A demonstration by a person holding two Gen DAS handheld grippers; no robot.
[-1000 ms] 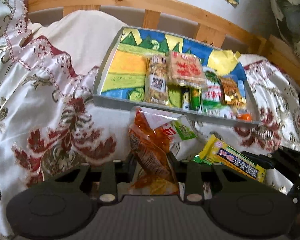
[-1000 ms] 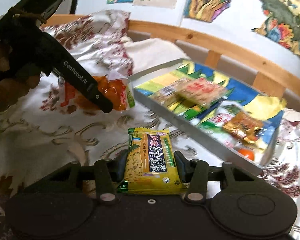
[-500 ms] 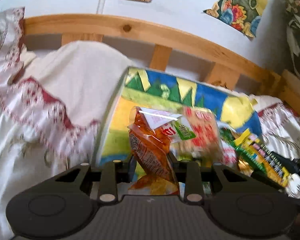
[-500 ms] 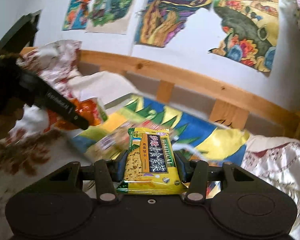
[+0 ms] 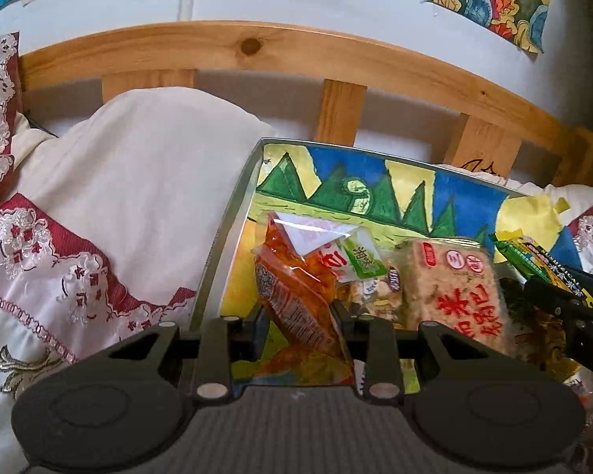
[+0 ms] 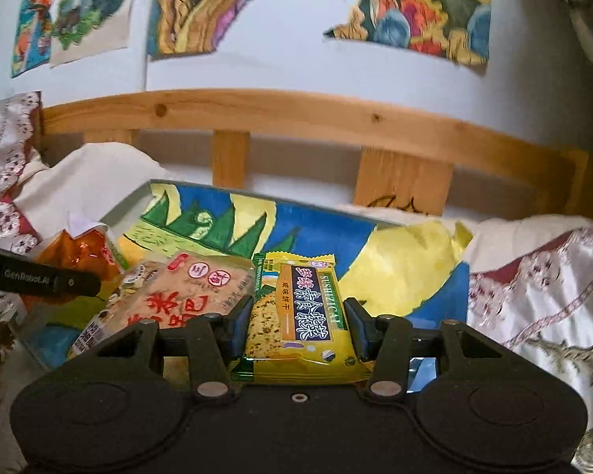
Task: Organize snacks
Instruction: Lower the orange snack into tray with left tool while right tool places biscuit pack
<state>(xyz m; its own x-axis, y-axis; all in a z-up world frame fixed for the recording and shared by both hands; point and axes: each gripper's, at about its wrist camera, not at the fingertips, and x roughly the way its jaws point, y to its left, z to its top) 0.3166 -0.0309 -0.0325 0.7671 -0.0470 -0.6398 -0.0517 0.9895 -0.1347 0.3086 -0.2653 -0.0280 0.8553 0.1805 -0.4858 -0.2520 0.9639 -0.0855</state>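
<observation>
- Your right gripper (image 6: 298,326): jaws clamp the yellow cracker packet (image 6: 296,312), long axis pointing forward over the tray (image 6: 217,193).
- Your left gripper (image 5: 298,318): jaws pinch the orange snack bag (image 5: 296,296), upright above the tray.

Soft daylight, mild motion blur; fisheye bending, dark corners

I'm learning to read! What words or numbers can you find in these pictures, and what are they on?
"SUSHIZICAT": green side strip of the yellow foil biscuit packet clamped in the right gripper.
"GenRobot.AI": black finger of the left gripper, faint.
"DA": black right gripper's side, cut off by the picture edge.
Chinese characters on the yellow packet, the clear rice-cake packet and the orange crinkly snack bag: I can't read them reliably.
</observation>
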